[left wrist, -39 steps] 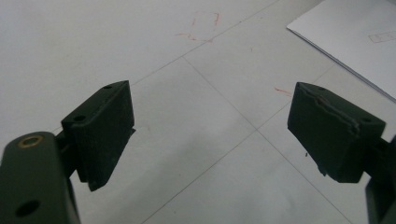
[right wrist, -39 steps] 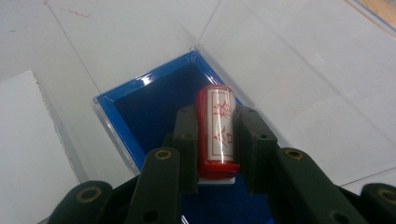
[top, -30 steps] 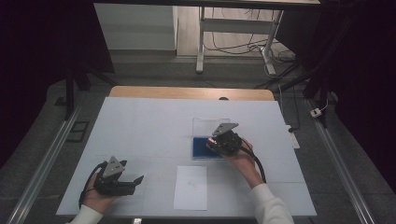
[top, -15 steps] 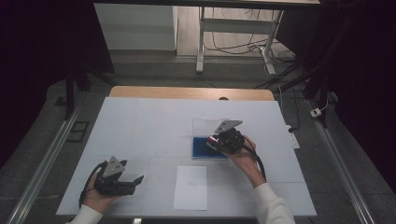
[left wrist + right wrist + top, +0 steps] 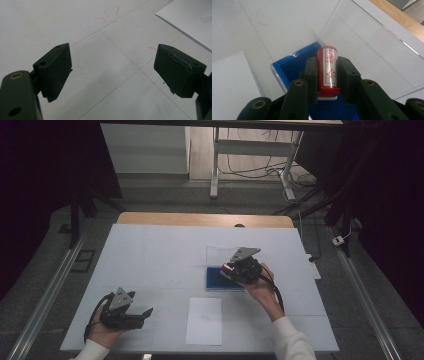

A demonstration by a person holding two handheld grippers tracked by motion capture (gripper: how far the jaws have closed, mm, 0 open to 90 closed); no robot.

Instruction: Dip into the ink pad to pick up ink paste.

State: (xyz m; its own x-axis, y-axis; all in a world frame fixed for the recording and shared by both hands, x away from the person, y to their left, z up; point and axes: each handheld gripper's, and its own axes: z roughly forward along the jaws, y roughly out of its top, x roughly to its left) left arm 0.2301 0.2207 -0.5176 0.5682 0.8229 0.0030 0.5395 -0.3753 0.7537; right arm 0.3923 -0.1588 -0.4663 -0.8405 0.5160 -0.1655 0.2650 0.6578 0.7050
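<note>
One red stamp (image 5: 328,71) clamped between right tool (image 5: 327,75) jaws, above blue ink pad (image 5: 294,66).

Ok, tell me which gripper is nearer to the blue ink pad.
Right. The right gripper hangs directly over the blue ink pad, clamping a red stamp. The left gripper sits open near the table's front left, well apart from it.

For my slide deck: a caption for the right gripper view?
Right gripper clamps a red stamp above the open blue ink pad case.

A white sheet of paper (image 5: 204,320) lies flat near the white table's (image 5: 150,255) front edge.
</note>
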